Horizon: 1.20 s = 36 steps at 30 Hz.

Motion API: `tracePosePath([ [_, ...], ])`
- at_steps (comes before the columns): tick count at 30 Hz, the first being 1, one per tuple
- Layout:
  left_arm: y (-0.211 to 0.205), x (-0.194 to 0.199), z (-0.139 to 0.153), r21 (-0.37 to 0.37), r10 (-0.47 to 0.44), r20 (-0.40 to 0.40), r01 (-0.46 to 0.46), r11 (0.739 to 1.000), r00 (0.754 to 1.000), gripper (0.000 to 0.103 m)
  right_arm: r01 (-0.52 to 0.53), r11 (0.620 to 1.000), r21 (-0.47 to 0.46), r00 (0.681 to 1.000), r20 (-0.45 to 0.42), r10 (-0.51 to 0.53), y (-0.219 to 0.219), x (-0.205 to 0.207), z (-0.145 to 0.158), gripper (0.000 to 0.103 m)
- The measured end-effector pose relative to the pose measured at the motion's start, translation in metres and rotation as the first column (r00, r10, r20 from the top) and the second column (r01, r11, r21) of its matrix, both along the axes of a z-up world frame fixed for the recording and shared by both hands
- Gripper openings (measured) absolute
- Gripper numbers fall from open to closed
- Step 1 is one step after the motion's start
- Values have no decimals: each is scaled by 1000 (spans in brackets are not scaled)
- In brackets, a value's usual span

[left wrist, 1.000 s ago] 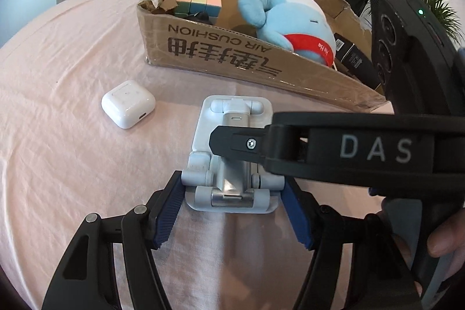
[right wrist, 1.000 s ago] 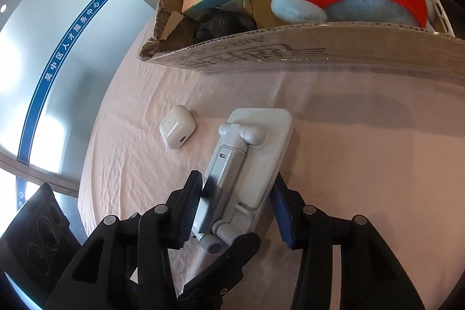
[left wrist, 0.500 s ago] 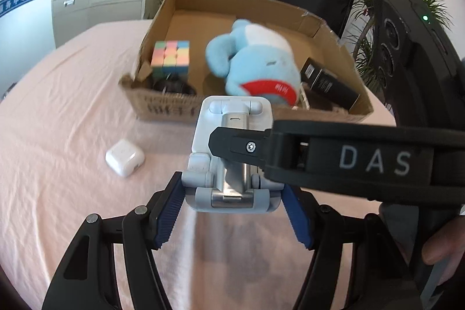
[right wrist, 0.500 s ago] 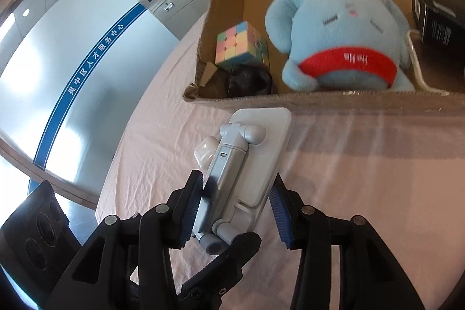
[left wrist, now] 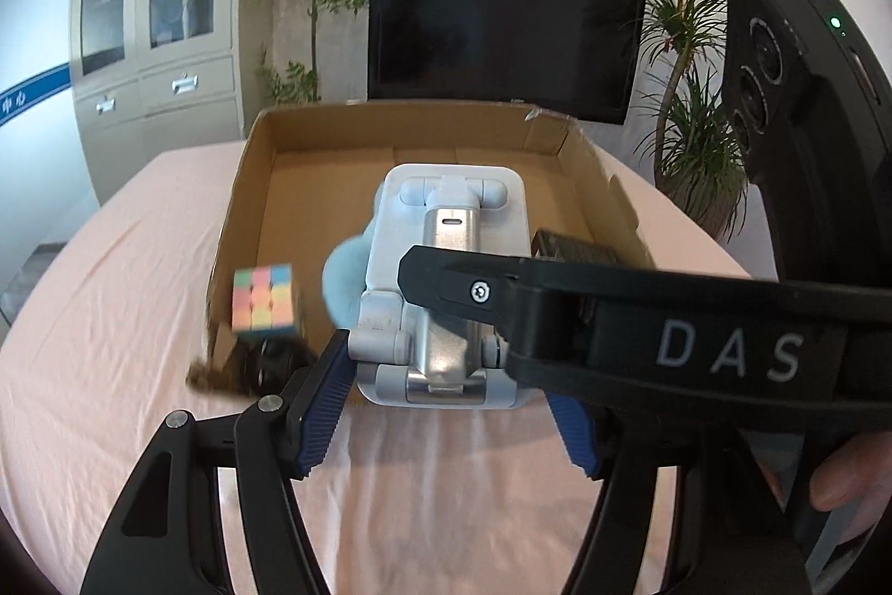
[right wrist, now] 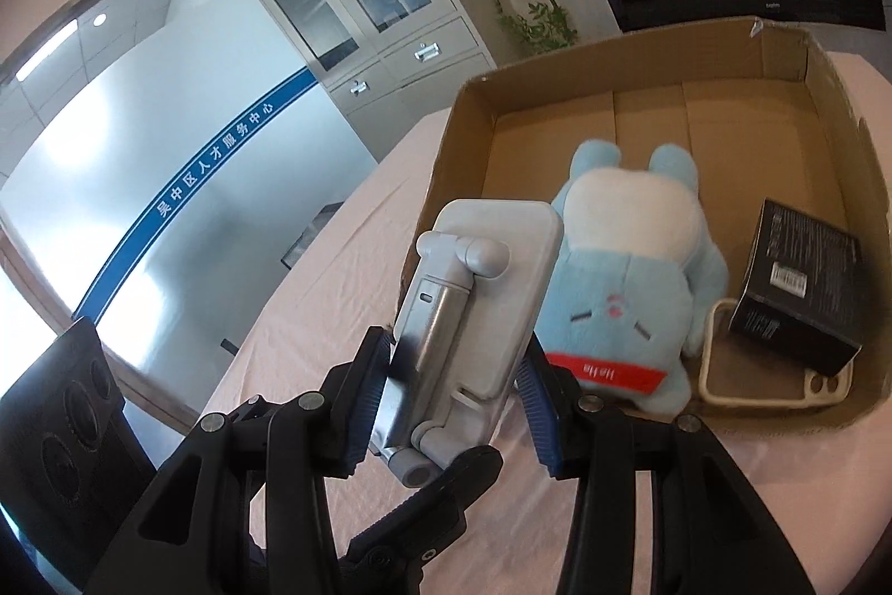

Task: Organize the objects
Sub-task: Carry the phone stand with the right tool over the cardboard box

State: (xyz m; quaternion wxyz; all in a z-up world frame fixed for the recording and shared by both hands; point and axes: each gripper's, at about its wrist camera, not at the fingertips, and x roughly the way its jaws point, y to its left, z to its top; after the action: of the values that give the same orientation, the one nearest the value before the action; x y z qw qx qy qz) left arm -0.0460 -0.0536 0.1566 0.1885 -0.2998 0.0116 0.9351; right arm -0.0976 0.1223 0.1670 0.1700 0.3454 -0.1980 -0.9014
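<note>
Both grippers are shut on one white and silver folding phone stand (left wrist: 446, 283), held in the air in front of the open cardboard box (left wrist: 251, 182). My left gripper (left wrist: 446, 405) clamps its near end from both sides. My right gripper (right wrist: 454, 405) clamps the stand (right wrist: 474, 310) crosswise, and one of its fingers (left wrist: 641, 333) crosses the left wrist view. The box (right wrist: 836, 104) holds a blue plush toy (right wrist: 624, 283), a pastel puzzle cube (left wrist: 263, 299), a black carton (right wrist: 797, 299) and a cream phone case (right wrist: 719, 388).
A pink cloth (left wrist: 111, 271) covers the round table. A dark object (left wrist: 262, 366) lies in the box's near left corner. Behind the table stand a grey cabinet (left wrist: 150, 54), a black screen (left wrist: 502, 20) and potted plants (left wrist: 691, 138).
The stand has been lifted off the cloth and carried toward the box, now level with its rim. The white earbud case on the cloth has dropped out of both views.
</note>
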Motion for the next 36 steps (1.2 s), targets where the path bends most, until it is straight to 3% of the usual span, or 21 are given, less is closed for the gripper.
tracePosePath([
  [7, 32, -42, 26, 12, -69, -30, 70, 998, 997, 65, 30, 999, -37, 998, -54, -32, 46, -23, 28, 44],
  [15, 87, -81, 16, -40, -158, -19, 157, 987, 987, 65, 92, 992, -81, 994, -59, -97, 104, -45, 15, 43],
  [27, 139, -118, -26, -26, -242, 91, 245, 969, 966, 65, 219, 974, -51, 974, 71, -215, 162, -84, -35, 43],
  [31, 142, -128, -42, -13, -247, 154, 252, 968, 957, 65, 228, 973, -46, 968, 114, -222, 168, -93, -46, 43],
  [36, 145, -131, -64, -26, -222, 201, 232, 972, 954, 66, 228, 973, 29, 951, 210, -229, 162, -109, -67, 44],
])
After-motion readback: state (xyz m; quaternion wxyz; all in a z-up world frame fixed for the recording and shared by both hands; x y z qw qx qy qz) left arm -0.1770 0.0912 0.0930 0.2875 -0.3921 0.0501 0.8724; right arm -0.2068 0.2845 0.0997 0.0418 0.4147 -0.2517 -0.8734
